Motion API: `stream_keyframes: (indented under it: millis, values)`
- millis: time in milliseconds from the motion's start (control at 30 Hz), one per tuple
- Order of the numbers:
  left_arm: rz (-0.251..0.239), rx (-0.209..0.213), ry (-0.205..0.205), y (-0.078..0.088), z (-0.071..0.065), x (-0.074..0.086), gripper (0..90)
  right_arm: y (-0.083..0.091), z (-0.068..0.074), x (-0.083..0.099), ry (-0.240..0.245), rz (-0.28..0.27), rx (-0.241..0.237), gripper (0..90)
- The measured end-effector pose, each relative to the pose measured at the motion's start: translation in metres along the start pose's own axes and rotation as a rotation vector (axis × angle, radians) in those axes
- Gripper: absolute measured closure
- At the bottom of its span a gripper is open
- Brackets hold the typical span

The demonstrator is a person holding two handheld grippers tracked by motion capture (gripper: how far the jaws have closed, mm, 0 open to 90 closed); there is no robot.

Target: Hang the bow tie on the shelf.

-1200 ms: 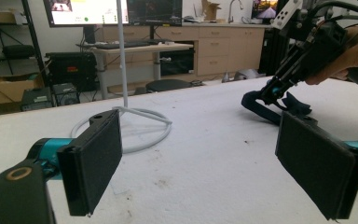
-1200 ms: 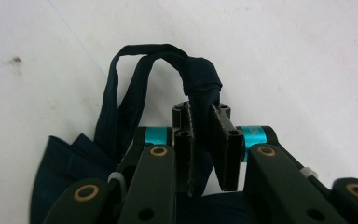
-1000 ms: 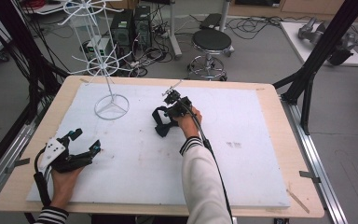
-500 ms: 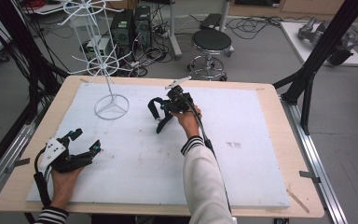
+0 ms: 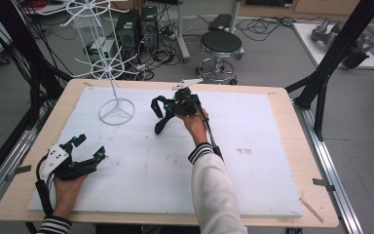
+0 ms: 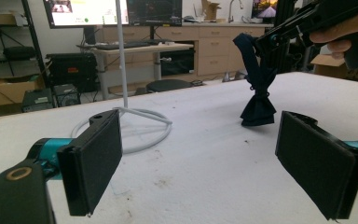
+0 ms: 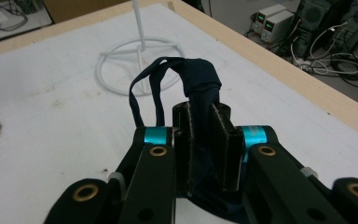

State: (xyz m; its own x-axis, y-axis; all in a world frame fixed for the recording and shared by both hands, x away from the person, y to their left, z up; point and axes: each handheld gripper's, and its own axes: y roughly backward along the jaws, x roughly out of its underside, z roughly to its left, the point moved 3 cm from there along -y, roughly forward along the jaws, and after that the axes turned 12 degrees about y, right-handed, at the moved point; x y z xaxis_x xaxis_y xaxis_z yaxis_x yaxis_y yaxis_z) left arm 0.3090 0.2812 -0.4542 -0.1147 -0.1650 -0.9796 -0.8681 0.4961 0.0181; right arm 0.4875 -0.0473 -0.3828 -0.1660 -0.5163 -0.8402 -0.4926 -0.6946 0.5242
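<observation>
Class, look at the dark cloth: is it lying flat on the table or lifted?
Lifted. The cloth hangs bunched from the shut right tool, only its lower end near the table.

Rack (image 5: 112,73) stands left of the held cloth (image 5: 161,113) (near)

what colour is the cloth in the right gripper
Dark navy fabric piece, clearest in the right gripper view.

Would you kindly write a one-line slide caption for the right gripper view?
Right claw shut on a dark blue cloth strap, above the white table near the wire stand's ring base.
</observation>
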Motion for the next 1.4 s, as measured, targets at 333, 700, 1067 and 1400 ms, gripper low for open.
stream_keyframes:
  millis: [333,700,1067,1400]
  values:
    - [0.000,-0.001,0.000,0.000,0.000,0.000,15.0,0.007,0.004,-0.010,0.009,-0.102,-0.013,80.1]
    - [0.001,0.000,0.000,0.000,0.000,0.000,15.0,0.011,0.012,-0.020,0.014,-0.203,-0.051,79.9]
    - [-0.001,-0.001,0.000,0.000,0.000,0.000,15.0,0.018,0.020,-0.036,0.032,-0.259,-0.061,79.9]
    - [-0.001,-0.001,0.002,0.000,0.000,0.000,15.0,0.017,0.033,-0.057,0.061,-0.291,-0.077,79.8]
